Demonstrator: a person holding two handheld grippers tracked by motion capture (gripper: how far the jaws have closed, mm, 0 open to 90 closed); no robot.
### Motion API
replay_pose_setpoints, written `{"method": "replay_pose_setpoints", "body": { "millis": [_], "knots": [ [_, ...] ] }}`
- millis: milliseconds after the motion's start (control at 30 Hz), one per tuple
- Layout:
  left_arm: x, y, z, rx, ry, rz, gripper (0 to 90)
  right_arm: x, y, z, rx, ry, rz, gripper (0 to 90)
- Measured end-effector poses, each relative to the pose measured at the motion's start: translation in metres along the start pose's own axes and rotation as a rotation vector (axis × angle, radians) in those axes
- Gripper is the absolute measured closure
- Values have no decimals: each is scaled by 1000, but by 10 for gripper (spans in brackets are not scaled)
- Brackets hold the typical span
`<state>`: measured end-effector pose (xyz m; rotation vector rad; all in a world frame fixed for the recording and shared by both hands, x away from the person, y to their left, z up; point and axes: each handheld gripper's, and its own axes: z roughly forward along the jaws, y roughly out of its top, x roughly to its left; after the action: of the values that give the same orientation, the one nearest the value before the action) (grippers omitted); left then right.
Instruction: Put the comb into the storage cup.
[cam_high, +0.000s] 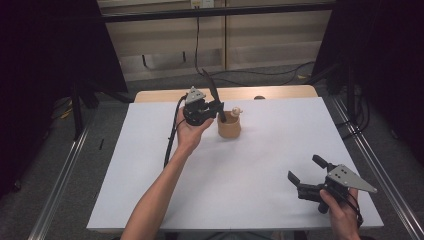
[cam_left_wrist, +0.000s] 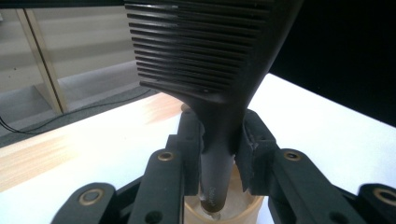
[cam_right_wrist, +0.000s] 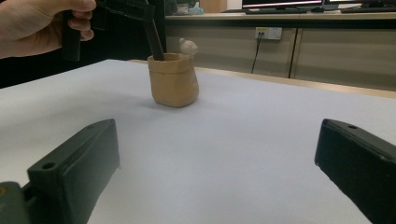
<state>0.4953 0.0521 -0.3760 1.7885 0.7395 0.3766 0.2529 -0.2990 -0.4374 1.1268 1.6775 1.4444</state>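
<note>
- Two tongs are at work: the right tongs (cam_high: 301, 176) sit nearest, low over the front right of the white table (cam_high: 260, 150), jaws wide apart and holding nothing.
- One comb (cam_left_wrist: 205, 60), black and wide-toothed, is clamped by its handle in the left tongs (cam_high: 216, 106), farther back near the middle of the table; the teeth point up and the handle end is already inside the cup's mouth.
- One tan cup (cam_right_wrist: 173, 79) stands upright on the table just beside the left hand (cam_high: 189, 132), with one small pale figure (cam_right_wrist: 188, 45) perched at its rim.
- Risk, as I judge it: the cup looks light and nothing steadies it, the right tongs being well apart from it, so a sideways push from the handle against the rim could tip or slide it.
- Risk: the comb is top-heavy, its broad toothed end high above the cup; let go too early or at a lean, it may topple out or pull the cup over.
- Risk: the handle may knock the little figure off the rim.
</note>
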Motion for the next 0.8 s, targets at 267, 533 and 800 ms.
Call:
{"method": "replay_pose_setpoints", "body": {
  "millis": [267,533,800],
  "knots": [
    [5,-8,1,7,1,-13,729,0,0,0,-1,3,0,0],
    [3,-12,5,15,-1,-16,729,0,0,0,3,6,0,0],
    [3,-15,6,19,1,-18,729,0,-1,1,8,16,-5,0]
  ]
}}
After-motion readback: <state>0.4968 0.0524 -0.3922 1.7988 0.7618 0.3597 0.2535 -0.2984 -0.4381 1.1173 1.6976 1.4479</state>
